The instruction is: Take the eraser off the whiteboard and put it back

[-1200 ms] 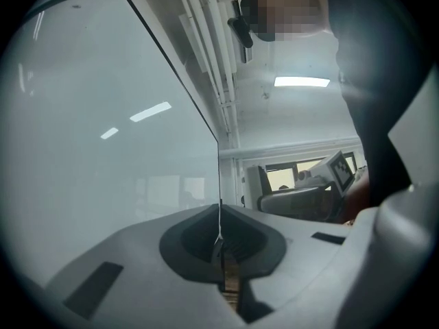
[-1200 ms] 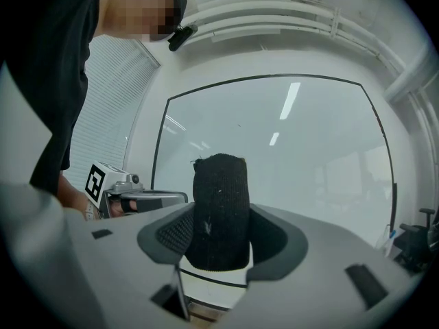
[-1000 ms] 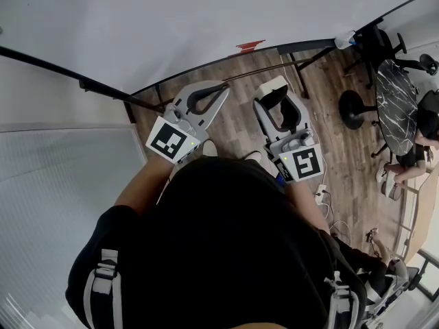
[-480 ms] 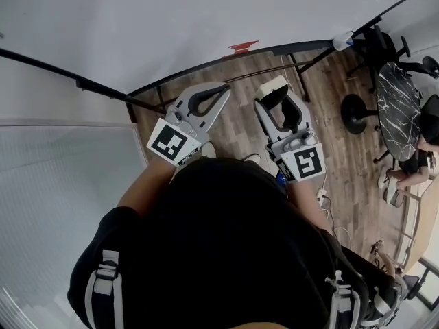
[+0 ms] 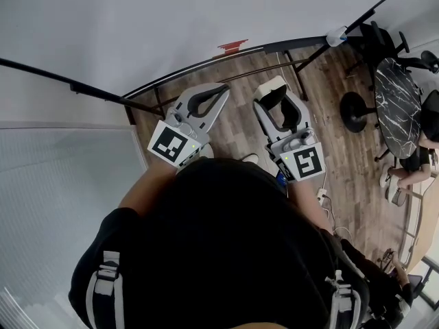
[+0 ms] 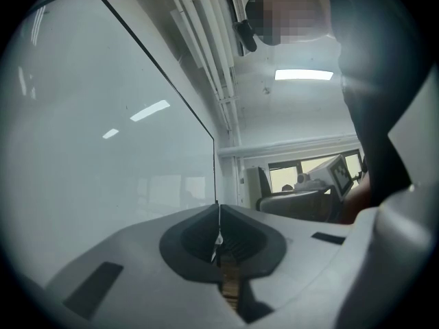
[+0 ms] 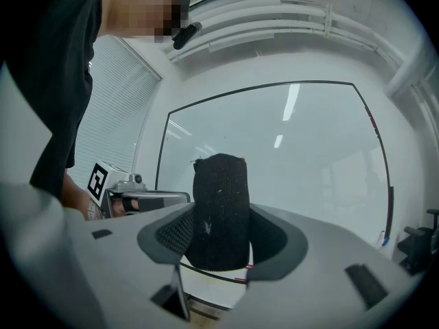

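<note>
Right gripper [image 7: 221, 247] is clenched on the eraser [image 7: 219, 210], its two grey jaws pressing the block's sides. In the right gripper view the eraser stands upright between the jaws, showing a black, fuzzy felt face with a few pale specks of lint and rounded upper corners. From the head view the same eraser [image 5: 271, 88] shows a pale, whitish back at the jaw tips of the right gripper [image 5: 277, 99]. It is held off the whiteboard [image 5: 206, 12], near the board's lower dark-framed edge but apart from it. The board's surface is blank and reflects ceiling lights.

Left gripper [image 6: 218, 242] has its jaws pressed together with nothing between them; in the head view it [image 5: 221, 90] points toward the board beside the right one.

Each gripper carries a cube with black-and-white square markers [image 5: 170, 144] [image 5: 308, 163]; they bear patterns, not readable words. A small red item [image 5: 232, 46] sits at the board's lower edge, too small to read.
</note>
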A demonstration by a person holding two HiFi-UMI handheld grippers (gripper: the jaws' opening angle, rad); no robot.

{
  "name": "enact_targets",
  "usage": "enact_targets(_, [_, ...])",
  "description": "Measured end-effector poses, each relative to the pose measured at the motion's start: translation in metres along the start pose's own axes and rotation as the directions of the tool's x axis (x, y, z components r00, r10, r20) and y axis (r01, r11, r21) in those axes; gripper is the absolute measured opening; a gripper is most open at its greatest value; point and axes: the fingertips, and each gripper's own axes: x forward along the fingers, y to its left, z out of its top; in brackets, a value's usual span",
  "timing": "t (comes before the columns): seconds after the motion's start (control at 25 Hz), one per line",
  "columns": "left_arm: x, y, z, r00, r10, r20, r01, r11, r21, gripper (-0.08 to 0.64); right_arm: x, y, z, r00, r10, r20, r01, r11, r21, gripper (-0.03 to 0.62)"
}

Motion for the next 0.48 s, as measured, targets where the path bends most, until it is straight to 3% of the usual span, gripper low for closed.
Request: enact_targets(0.48, [0.034, -0.032, 0.004, 1.000, -0.025, -0.013, 0.025, 1.000, 0.012, 0.006, -0.038, -0.035, 0.001, 0.999, -0.035, 0.018, 0.035, 0.999, 0.010, 0.224])
